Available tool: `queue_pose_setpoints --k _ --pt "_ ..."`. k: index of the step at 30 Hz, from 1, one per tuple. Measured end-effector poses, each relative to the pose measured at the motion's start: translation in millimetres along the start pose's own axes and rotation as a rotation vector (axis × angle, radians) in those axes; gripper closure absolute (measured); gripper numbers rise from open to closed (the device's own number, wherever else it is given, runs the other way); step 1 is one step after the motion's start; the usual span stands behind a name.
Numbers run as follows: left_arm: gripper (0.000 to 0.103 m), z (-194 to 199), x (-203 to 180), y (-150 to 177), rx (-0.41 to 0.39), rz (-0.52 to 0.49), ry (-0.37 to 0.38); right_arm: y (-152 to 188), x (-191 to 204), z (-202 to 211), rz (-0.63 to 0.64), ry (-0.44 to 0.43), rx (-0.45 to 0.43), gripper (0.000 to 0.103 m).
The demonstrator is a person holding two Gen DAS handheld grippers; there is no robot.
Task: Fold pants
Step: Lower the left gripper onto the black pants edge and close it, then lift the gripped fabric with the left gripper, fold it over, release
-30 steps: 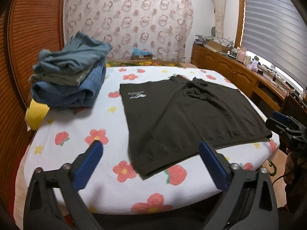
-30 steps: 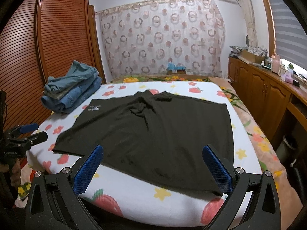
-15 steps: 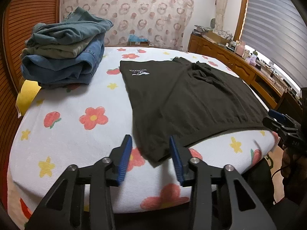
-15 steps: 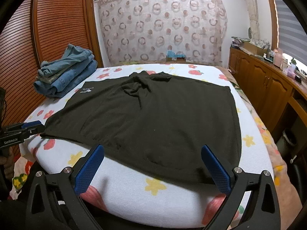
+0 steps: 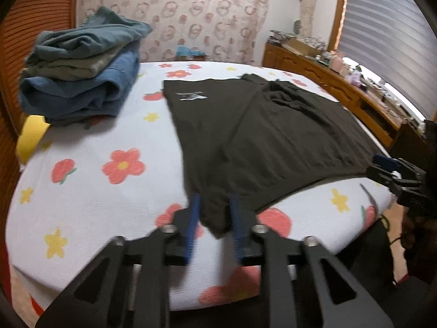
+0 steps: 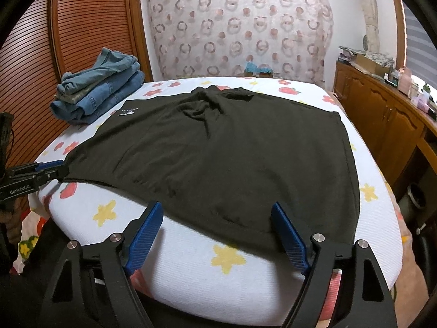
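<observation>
Flowered bed (image 6: 237, 259) carries black pants (image 6: 232, 158) and stacked jeans (image 6: 101, 93).

Black pants (image 6: 218, 153) spread flat on bed (image 6: 177, 248), floral cover, white logo near far left corner, bunched fabric at far middle. Right claw (image 6: 217, 235) low at near hem, blue fingers (image 6: 146, 231) wide apart, one each side of hem edge, not closed on cloth. Left claw (image 6: 52, 168) at left edge, tips at pants' near left corner; whether it grips cloth unclear. Stack of folded jeans (image 6: 101, 90) on bed's far left, apart from pants. Curtain (image 6: 240, 27) behind bed.
</observation>
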State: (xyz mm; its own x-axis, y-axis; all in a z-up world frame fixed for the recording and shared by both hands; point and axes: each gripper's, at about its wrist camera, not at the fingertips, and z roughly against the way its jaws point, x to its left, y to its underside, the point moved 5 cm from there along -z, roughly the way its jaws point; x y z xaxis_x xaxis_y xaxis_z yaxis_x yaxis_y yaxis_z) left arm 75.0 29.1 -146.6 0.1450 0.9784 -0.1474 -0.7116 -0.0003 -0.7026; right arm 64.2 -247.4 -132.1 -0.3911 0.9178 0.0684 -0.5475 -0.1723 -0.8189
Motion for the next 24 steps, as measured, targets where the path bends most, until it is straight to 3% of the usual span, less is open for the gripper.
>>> queue_pose_setpoints --k 3,14,22,24 --pt "0.099 2.9 -2.0 -3.0 0.0 -0.006 -0.002 -3.6 -3.0 -2.2 0.002 0.001 0.001 0.021" --pt "0.101 17.4 -33.2 -36.7 -0.051 -0.034 0.12 -10.8 -7.1 -10.2 -0.001 0.005 -0.003 0.025" --pt "0.101 12.6 -71.9 -65.8 -0.066 -0.113 0.184 -13.6 -14.2 -12.9 -0.013 0.019 -0.011 0.034" --pt "0.101 11.2 -84.2 -74.8 -0.072 -0.133 0.21 -13.0 -16.4 -12.0 -0.015 0.024 -0.013 0.042"
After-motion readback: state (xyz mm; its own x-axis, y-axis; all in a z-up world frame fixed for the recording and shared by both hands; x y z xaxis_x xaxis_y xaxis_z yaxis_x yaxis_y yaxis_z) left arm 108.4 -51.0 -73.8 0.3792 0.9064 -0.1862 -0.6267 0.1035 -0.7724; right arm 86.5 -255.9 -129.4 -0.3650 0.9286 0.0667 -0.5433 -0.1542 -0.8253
